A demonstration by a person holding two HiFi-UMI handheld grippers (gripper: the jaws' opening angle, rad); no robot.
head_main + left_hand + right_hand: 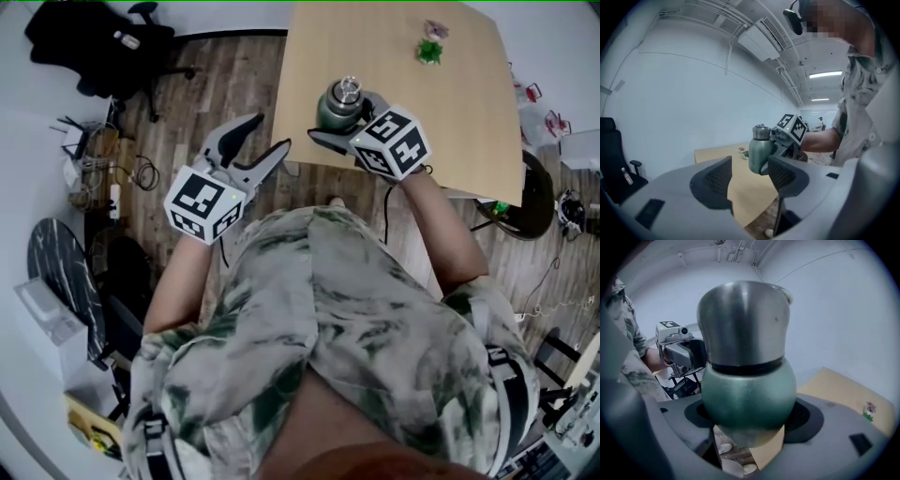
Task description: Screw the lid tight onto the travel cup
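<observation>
Travel cup (747, 380) clamped, right gripper (749, 420) (lid (349, 90) top visible overhead); left gripper (750, 176) spread.

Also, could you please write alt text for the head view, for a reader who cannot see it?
Seen from above, the right gripper holds a green travel cup, its steel lid on, above the near edge of a wooden table. The left gripper hangs open and empty over the wood floor to the table's left.

Head view looks steeply down. Left gripper view faces the right gripper (768, 154) nearby; right gripper view, tight against the travel cup (747, 380), faces back. All 3 share the cup.
</observation>
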